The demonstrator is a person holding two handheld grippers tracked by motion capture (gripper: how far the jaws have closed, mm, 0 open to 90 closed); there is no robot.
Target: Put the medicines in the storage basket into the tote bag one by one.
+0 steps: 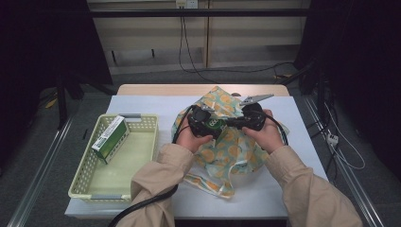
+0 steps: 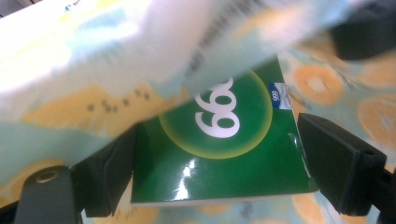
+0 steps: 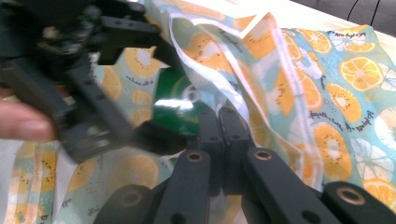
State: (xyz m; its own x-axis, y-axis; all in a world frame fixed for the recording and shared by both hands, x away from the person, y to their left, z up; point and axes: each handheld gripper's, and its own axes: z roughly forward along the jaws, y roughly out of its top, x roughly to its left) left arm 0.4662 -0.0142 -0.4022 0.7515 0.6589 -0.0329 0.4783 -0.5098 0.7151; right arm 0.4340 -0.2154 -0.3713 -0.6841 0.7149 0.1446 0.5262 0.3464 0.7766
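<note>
Green box [image 2: 219,154] is gripped between the jaws of the left gripper [image 1: 206,124], half inside the fruit-print bag [image 3: 327,93] on the table [image 1: 142,101]. Right gripper [image 3: 223,122] is closed on the bag's rim (kept lifted); box is best drawn out straight.

Dim dark surroundings, evenly lit table [image 1: 142,101], glare on green box [image 2: 215,158], blurred washed-out bag [image 2: 93,56] close up

Beige sleeves, black tongs [image 1: 226,124] with brass-ringed screw holes, and thick black trailing cables.
</note>
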